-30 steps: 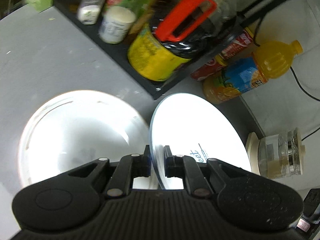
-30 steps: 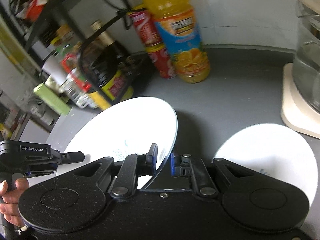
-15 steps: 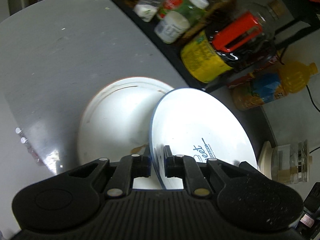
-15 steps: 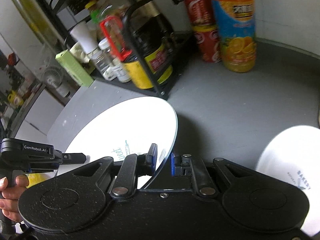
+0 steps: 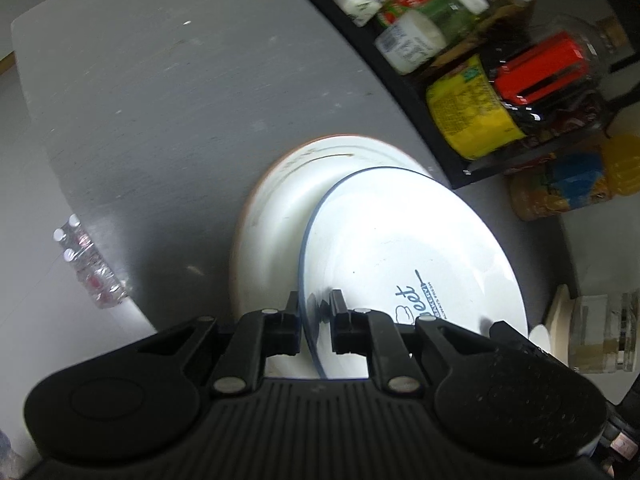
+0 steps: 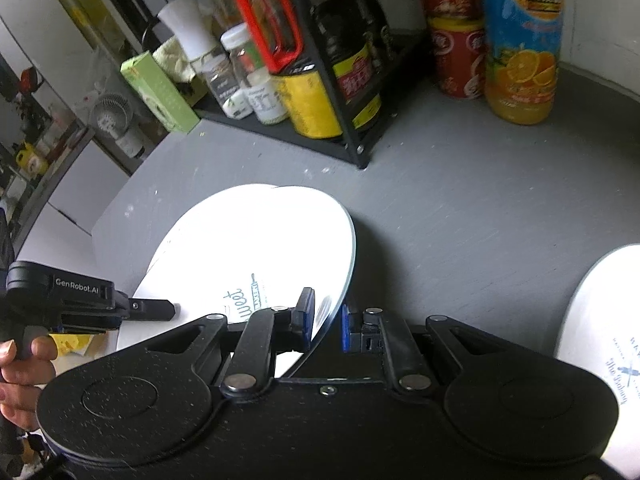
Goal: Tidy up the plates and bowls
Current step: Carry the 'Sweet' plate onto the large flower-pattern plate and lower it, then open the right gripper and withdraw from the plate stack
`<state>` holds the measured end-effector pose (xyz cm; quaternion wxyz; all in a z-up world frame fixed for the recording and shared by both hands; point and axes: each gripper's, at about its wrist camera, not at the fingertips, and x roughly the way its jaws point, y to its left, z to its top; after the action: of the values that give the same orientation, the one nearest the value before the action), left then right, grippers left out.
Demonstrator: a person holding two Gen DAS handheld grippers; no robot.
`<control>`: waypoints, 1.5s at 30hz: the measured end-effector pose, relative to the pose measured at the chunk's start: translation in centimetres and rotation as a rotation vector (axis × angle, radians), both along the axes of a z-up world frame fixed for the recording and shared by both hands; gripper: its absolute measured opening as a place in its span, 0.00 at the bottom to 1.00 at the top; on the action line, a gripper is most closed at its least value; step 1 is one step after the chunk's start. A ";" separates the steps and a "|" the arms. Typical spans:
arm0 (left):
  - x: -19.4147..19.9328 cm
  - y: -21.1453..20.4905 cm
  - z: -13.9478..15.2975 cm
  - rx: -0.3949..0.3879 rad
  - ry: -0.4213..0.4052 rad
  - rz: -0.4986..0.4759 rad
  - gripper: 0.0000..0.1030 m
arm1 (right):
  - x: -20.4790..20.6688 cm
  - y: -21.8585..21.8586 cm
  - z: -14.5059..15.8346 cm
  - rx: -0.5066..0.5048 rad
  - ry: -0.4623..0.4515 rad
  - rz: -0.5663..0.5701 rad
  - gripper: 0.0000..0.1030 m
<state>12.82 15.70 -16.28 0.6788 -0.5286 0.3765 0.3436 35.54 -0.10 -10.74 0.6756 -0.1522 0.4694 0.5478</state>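
Note:
A white plate with a blue rim and blue script point(image 5: 408, 252) is held tilted in the air by both grippers. My left gripper point(image 5: 316, 324) is shut on its near edge. My right gripper point(image 6: 326, 322) is shut on its opposite edge point(image 6: 256, 248). Below it on the grey table lies a larger white plate with a brown rim point(image 5: 280, 200), partly covered by the held plate. The left gripper also shows in the right wrist view point(image 6: 152, 308). Another white plate with print point(image 6: 604, 312) lies on the table at the right.
A black rack point(image 6: 352, 136) with jars, bottles and a red-handled jug stands at the back. An orange juice bottle point(image 6: 520, 44) and red cans point(image 6: 456, 52) stand beside it. A glass jar on a cream base point(image 5: 600, 332) is at the right. The table edge point(image 5: 52, 176) is at the left.
Both grippers carried the blue-rimmed plate up and to the left, over the brown-rimmed plate. The printed plate at the right slid toward the edge of the right wrist view.

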 end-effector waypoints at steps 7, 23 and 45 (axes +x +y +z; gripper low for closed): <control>-0.5 0.7 -0.8 -0.013 0.027 -0.001 0.13 | -0.7 0.3 -1.2 -0.048 0.002 -0.005 0.10; -0.4 2.8 2.2 0.087 0.098 -0.056 0.14 | -0.9 1.9 -2.3 -0.088 0.025 -0.002 0.13; 8.3 -0.1 5.9 0.215 0.091 -0.247 0.53 | 4.9 -4.7 3.1 -0.023 0.005 -0.212 0.70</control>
<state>21.07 15.60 -10.40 0.7507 -0.3866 0.4302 0.3194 40.42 -4.75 -7.63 0.7267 -0.1081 0.4910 0.4682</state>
